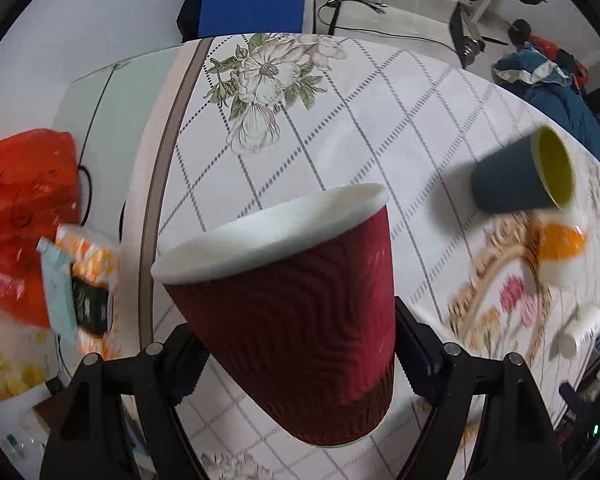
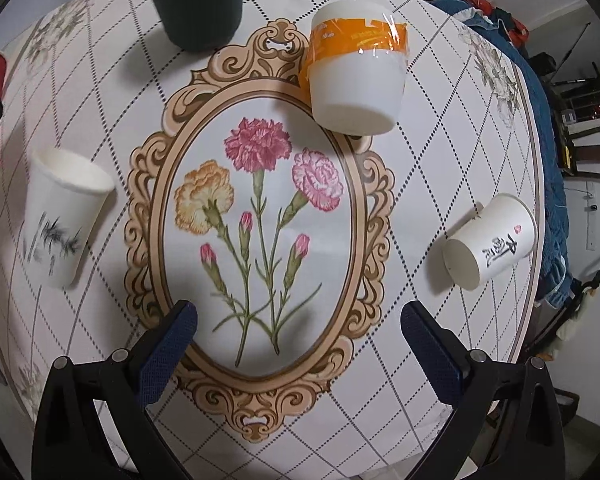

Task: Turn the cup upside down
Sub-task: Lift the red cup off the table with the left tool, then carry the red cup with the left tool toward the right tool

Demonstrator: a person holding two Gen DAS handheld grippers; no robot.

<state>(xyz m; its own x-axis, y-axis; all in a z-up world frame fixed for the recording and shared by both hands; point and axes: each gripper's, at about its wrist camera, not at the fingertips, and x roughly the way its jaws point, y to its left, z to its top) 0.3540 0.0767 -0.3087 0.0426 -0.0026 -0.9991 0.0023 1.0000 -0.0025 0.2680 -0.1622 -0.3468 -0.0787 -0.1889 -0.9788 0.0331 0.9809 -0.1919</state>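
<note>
Patterned desk (image 2: pixel 400 248) beneath everything. Red ribbed cup (image 1: pixel 300 320) clamped between left gripper (image 1: pixel 296 364) jaws, tilted, white rim up and away, above the desk. Right gripper (image 2: pixel 298 328) jaws apart, holding nothing, over printed carnations. Around: dark green cup (image 2: pixel 198 4), orange-banded cup (image 2: pixel 356 72), two white paper cups (image 2: pixel 64 216) (image 2: pixel 490 242).

Both wrist views steeply down; shared floral tablecloth (image 1: pixel 380 128)

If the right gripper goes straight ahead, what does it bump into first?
Probably nothing but the tablecloth: the open right gripper points at the printed carnations. The orange-banded cup sits farther on, slightly right.
</note>
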